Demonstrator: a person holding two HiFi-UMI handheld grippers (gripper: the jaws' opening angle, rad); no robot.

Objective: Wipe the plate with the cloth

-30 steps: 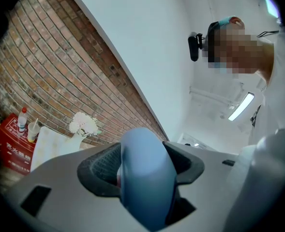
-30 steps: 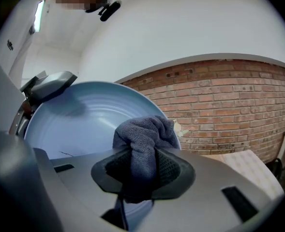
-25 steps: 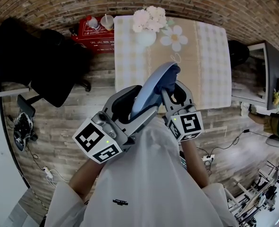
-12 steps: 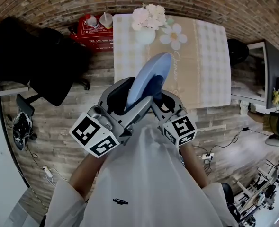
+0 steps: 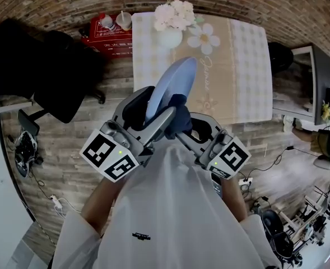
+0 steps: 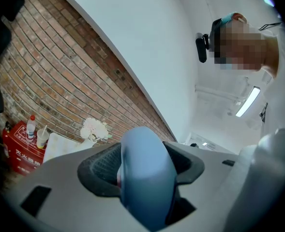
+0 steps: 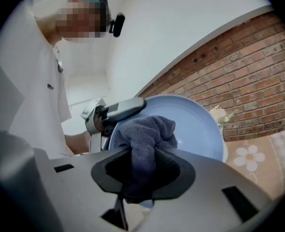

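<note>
A light blue plate [image 5: 170,86] stands on edge above the floor, and my left gripper [image 5: 156,119] is shut on its lower rim. In the left gripper view the plate [image 6: 144,178] fills the gap between the jaws, edge on. My right gripper [image 5: 181,125] is shut on a dark blue cloth [image 5: 179,114], and the cloth is pressed against the plate's face near its lower part. The right gripper view shows the bunched cloth [image 7: 144,139] against the plate's inner face [image 7: 195,129], with my left gripper [image 7: 115,112] clamped on the rim at the left.
A table with a checked beige cloth [image 5: 249,66] lies ahead, with a white vase of pale flowers [image 5: 173,21] at its far left. A red box [image 5: 114,38] carrying a bottle and cup sits left of it. A black office chair [image 5: 47,72] stands at the left on the wood floor.
The right gripper has drawn the cloth down the plate's face towards me and swung outward to the right. The plate has tilted slightly left in the left gripper.
</note>
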